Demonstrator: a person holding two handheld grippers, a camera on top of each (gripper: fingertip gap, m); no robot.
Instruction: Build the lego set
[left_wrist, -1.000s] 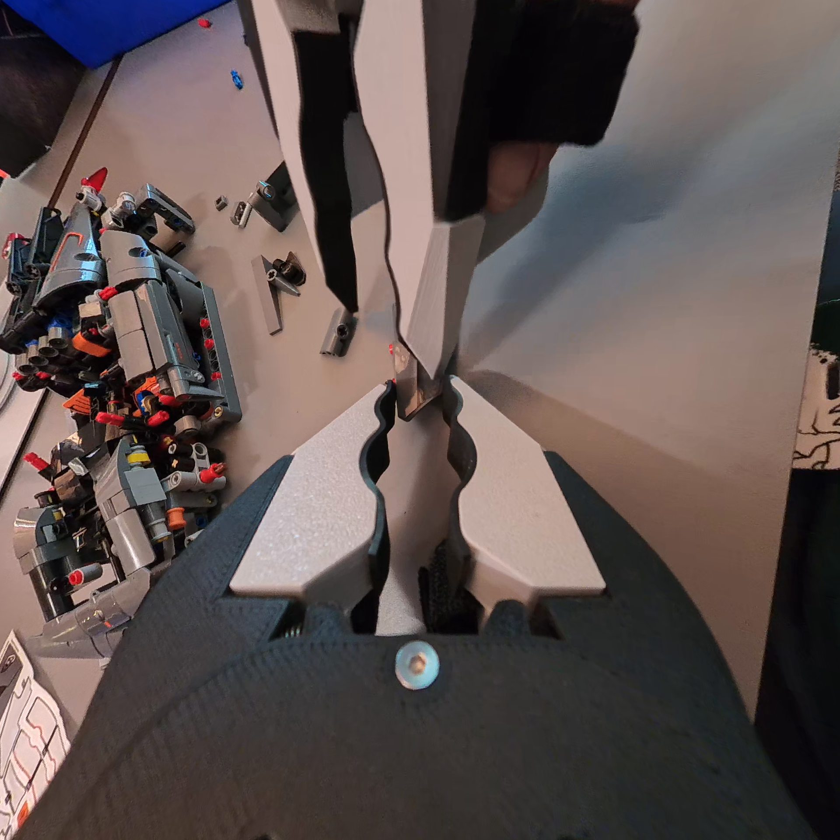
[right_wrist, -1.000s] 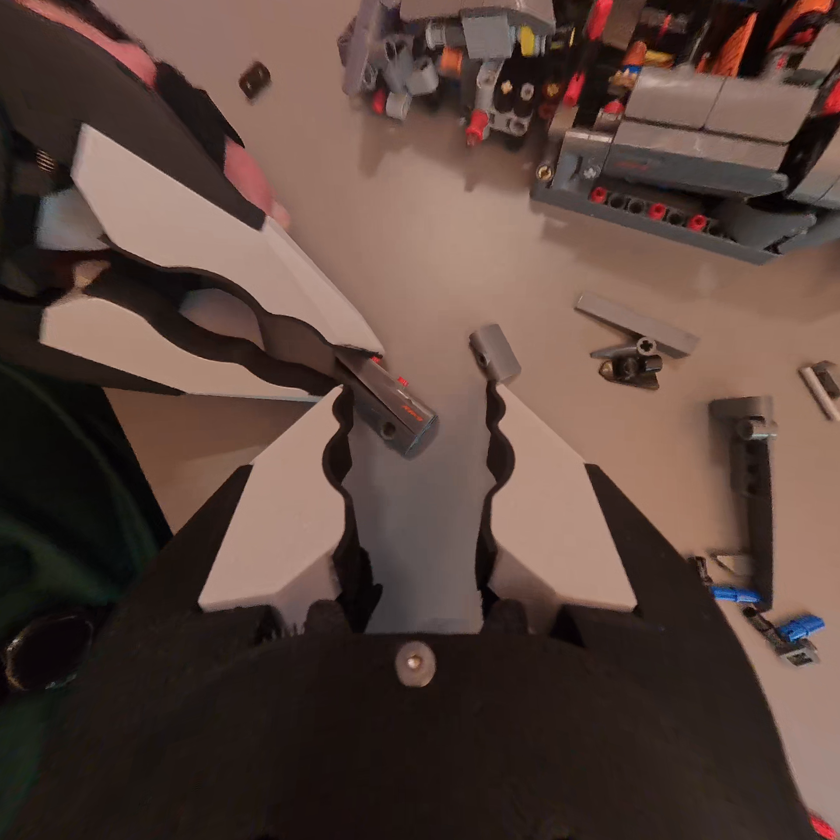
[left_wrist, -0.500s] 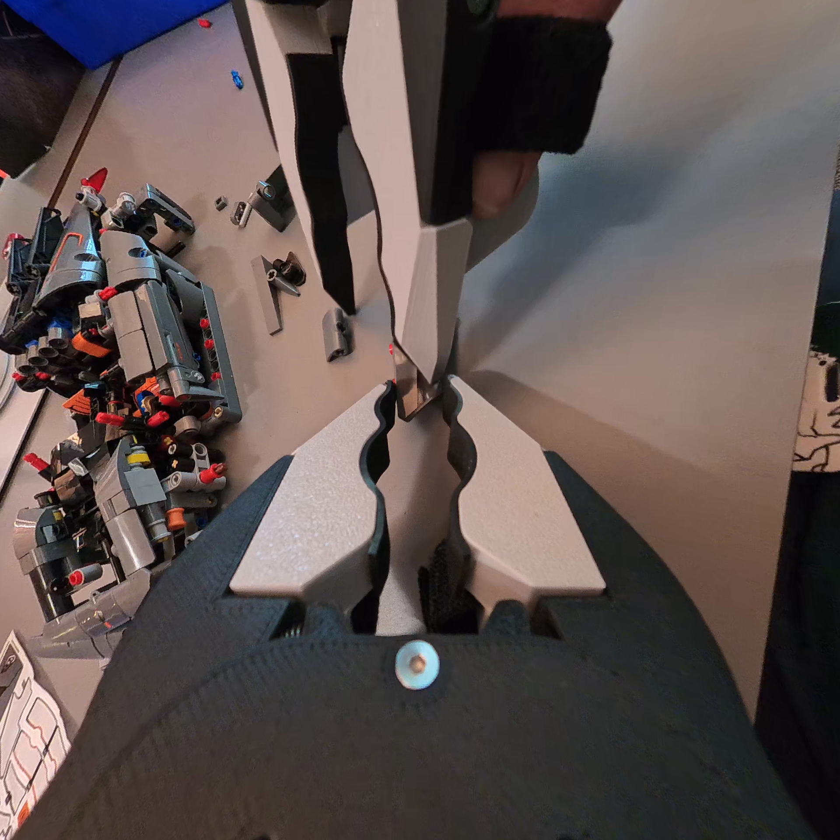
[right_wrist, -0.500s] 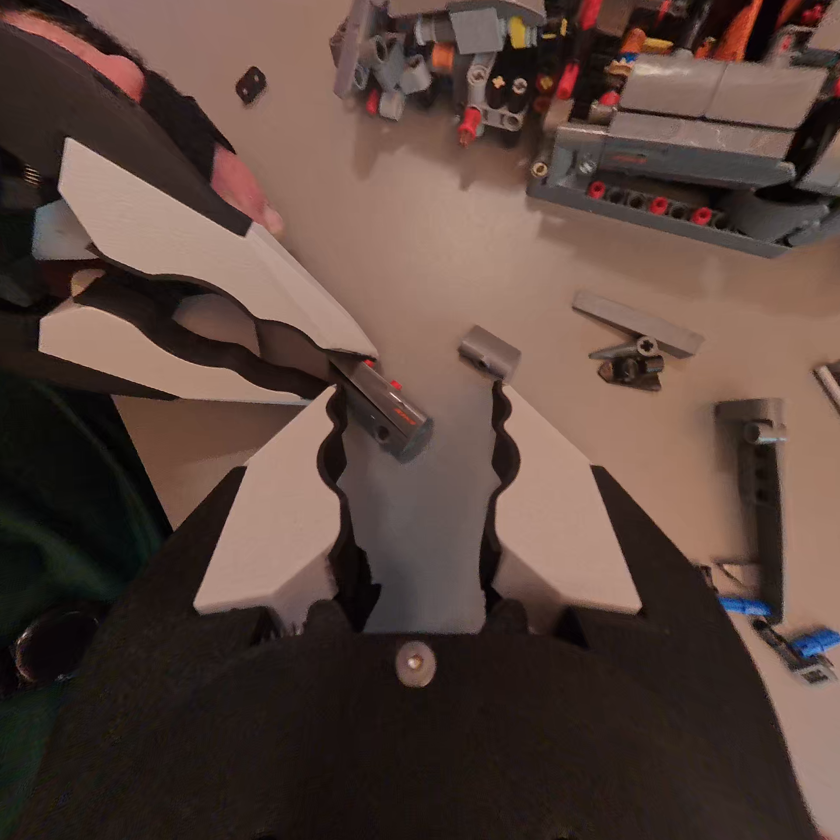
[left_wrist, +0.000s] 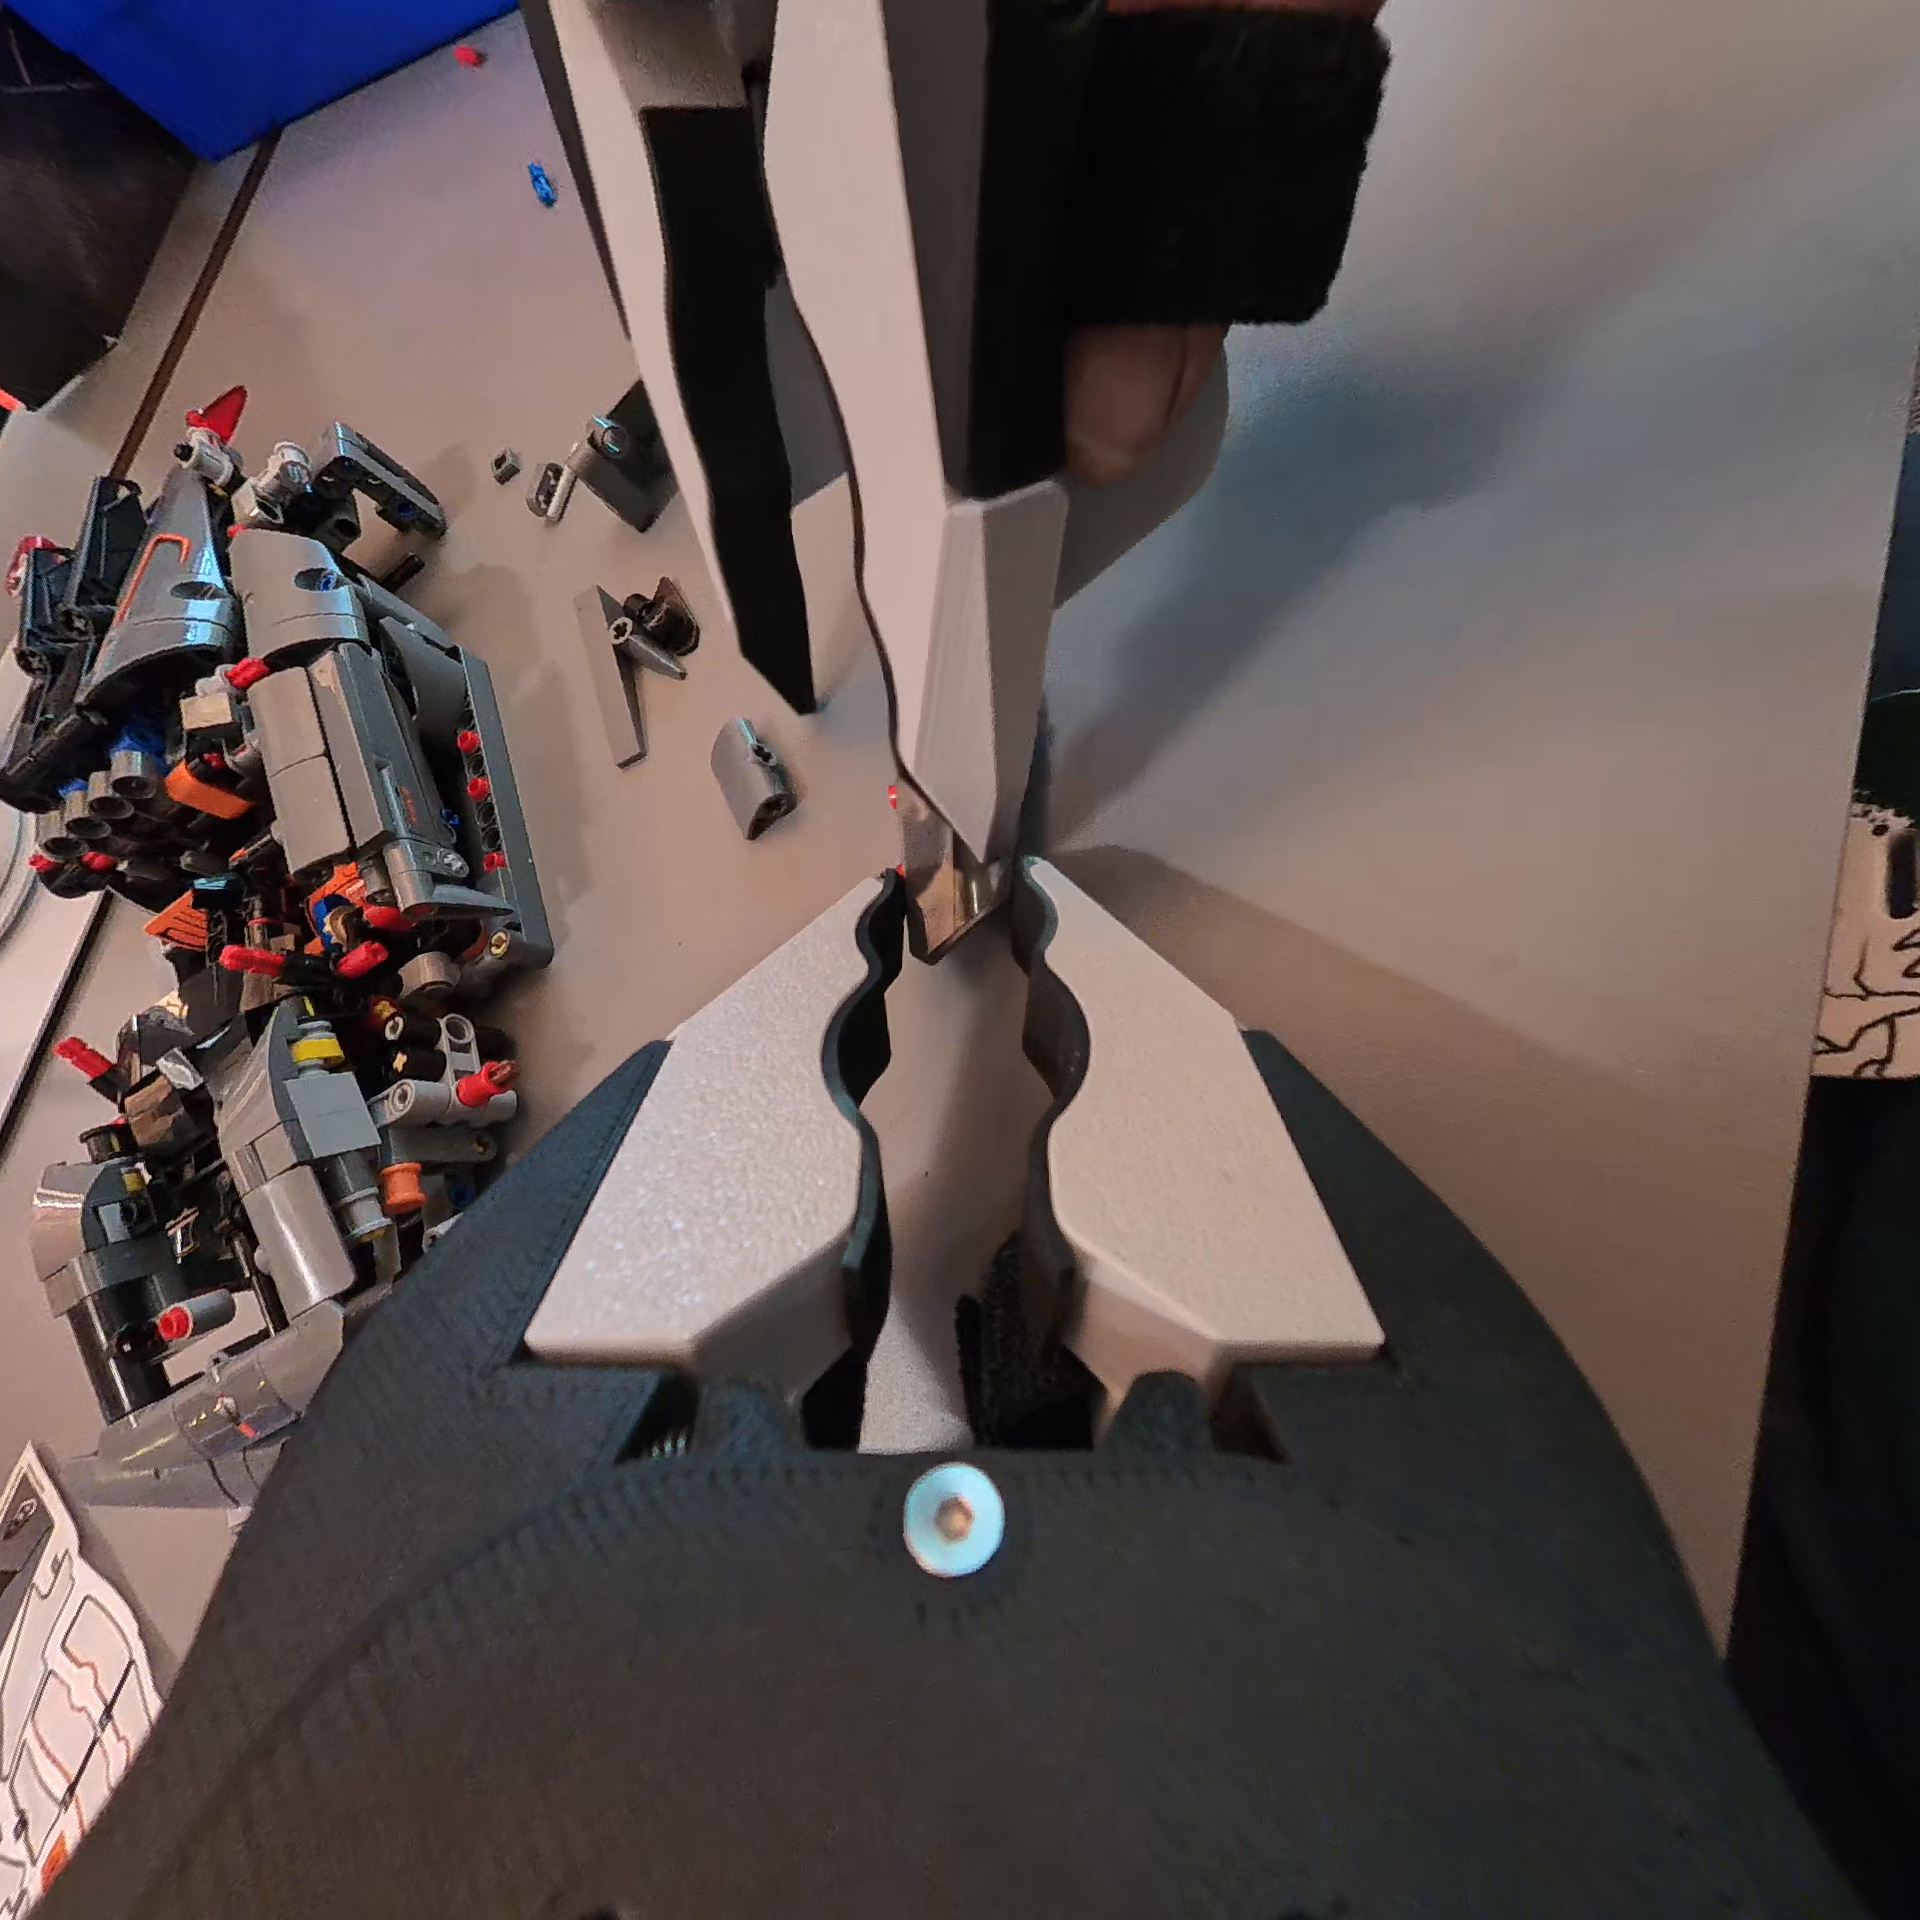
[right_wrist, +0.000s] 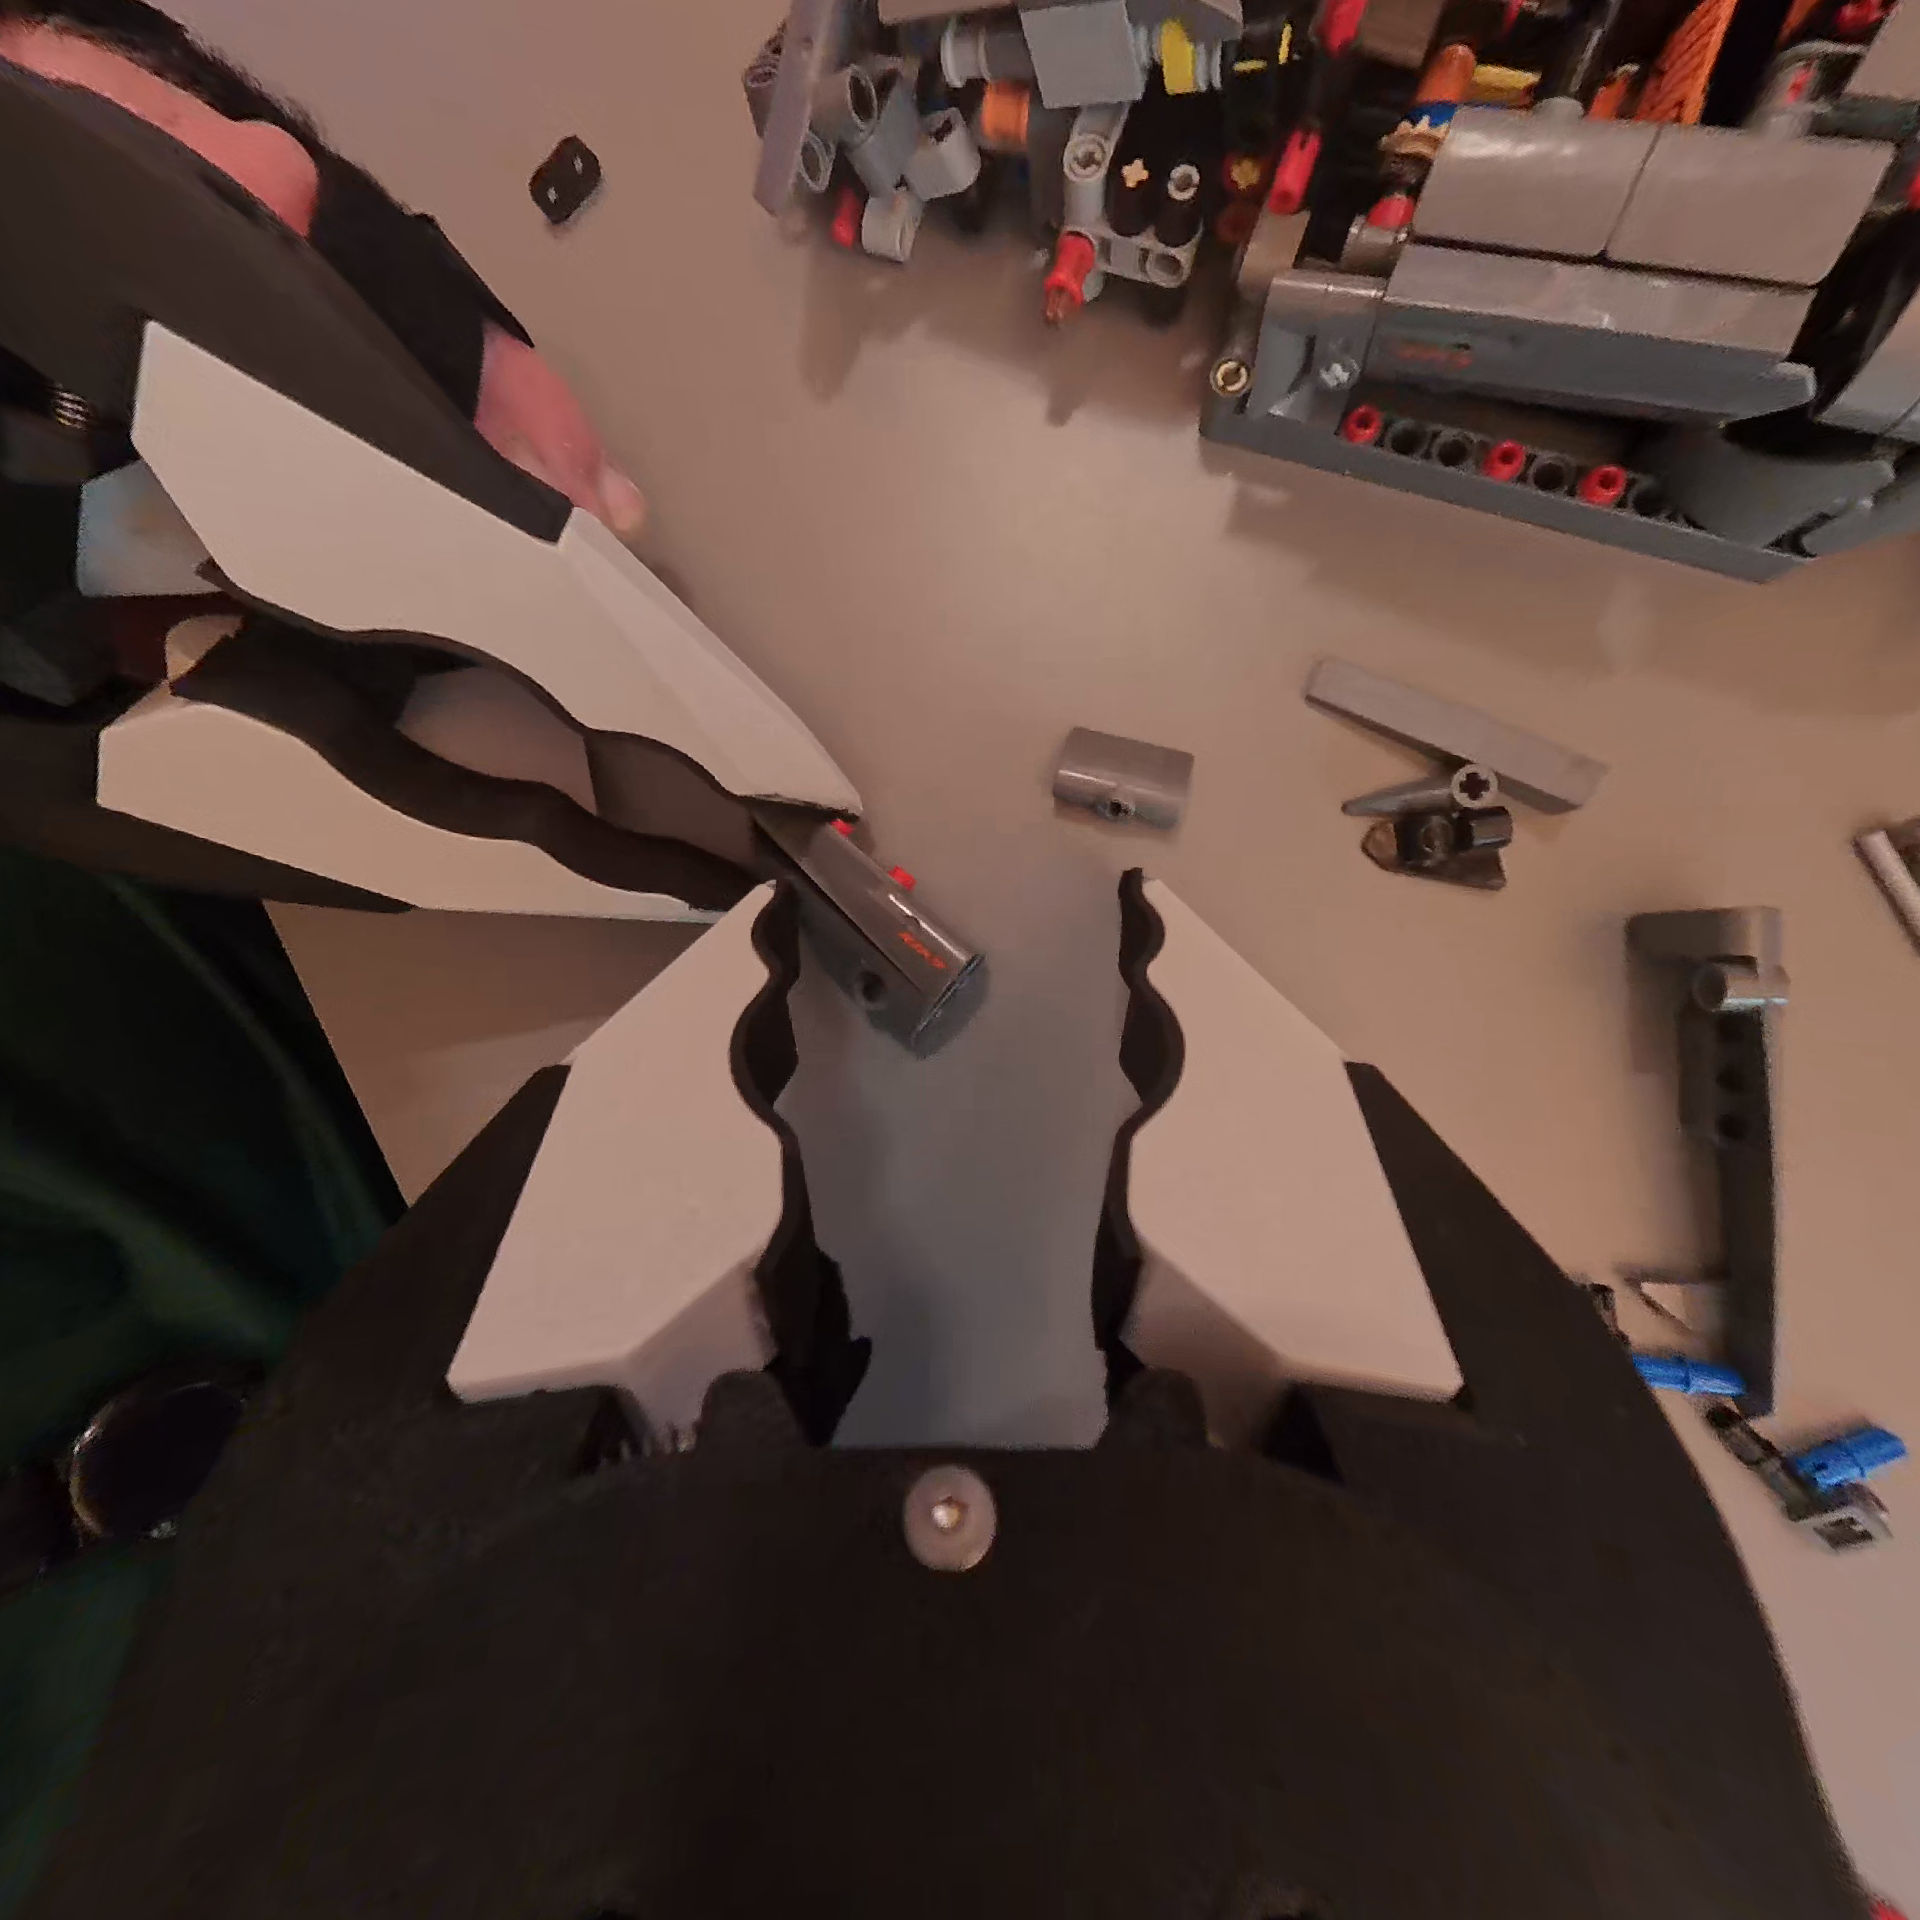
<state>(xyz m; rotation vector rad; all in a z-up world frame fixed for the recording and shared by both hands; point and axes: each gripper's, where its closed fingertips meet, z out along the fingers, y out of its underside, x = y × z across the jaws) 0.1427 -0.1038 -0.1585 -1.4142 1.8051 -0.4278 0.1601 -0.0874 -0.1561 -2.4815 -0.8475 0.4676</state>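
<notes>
The grey lego piece (right_wrist: 894, 951) is pinched by the left gripper (right_wrist: 800, 842) above the table, between the right gripper (right_wrist: 945, 894)'s spread fingers, which probably should be closed slowly and squarely.

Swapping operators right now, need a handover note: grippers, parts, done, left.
Left gripper: shut on the dark grey piece with red pins, held above the table.
Right gripper: open, empty, its fingers either side of that piece's free end.
Small grey connector lies loose just ahead of the right gripper; a grey beam, a grey strip with a black bit and blue pins lie to its right.
Done: large grey model is partly built, on the table.
Left: fitting the held piece and the loose parts.
</notes>
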